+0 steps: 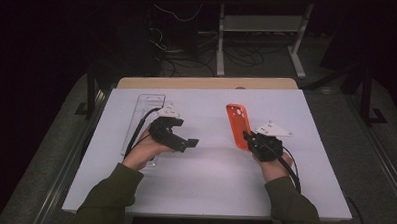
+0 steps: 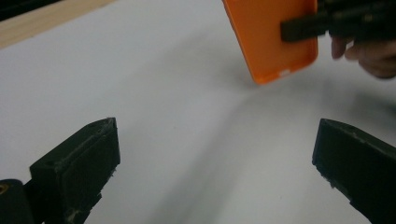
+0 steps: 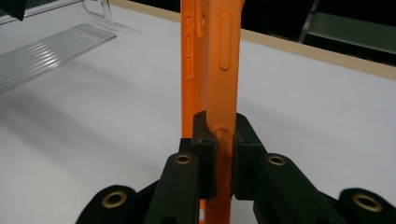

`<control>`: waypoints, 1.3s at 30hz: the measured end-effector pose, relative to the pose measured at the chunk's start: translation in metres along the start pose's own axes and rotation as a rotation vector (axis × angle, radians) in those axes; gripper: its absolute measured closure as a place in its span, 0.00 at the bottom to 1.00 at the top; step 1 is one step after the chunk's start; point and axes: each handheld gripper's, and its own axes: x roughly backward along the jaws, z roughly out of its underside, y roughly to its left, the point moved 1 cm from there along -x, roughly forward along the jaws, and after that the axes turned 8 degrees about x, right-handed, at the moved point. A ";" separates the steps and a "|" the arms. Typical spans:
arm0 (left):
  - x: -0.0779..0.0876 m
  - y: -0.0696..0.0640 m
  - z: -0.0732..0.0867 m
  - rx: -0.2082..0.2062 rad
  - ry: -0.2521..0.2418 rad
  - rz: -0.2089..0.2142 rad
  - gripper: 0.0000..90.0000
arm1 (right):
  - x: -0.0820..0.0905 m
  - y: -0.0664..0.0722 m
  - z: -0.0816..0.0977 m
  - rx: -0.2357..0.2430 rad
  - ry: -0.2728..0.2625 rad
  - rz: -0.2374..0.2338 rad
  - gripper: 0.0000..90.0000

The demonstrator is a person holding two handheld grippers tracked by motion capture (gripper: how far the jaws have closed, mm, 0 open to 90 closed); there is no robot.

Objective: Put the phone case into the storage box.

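A broad white table top [image 1: 209, 177] takes up most of the scene, its pale wooden edge showing at twelve o'clock and the person's green sleeves coming in from six. Over at about ten o'clock from the table's middle lies a clear plastic tray [image 1: 145, 106], long and narrow, partly covered by the left hand. The orange phone case [image 1: 237, 126] is at roughly one o'clock from the middle, held up on its edge above the white surface, its long side running toward twelve. The right gripper [image 1: 247, 138] has it by the lower end: in the right gripper view the two black jaws are squeezed tight on the case's side wall [image 3: 218, 93], pads pressing from both sides, with the button cut-outs rising above them. The left gripper [image 1: 191, 142] points across toward three o'clock, at the case, but stays well apart from it. In the left gripper view its jaws stand wide apart with bare white table between them, touching nothing, and the orange case [image 2: 273, 37] hangs at about one o'clock beyond them.
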 end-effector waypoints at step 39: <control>-0.037 -0.023 -0.035 0.066 -0.092 0.052 0.00 | -0.011 0.043 -0.017 0.034 -0.053 -0.059 0.90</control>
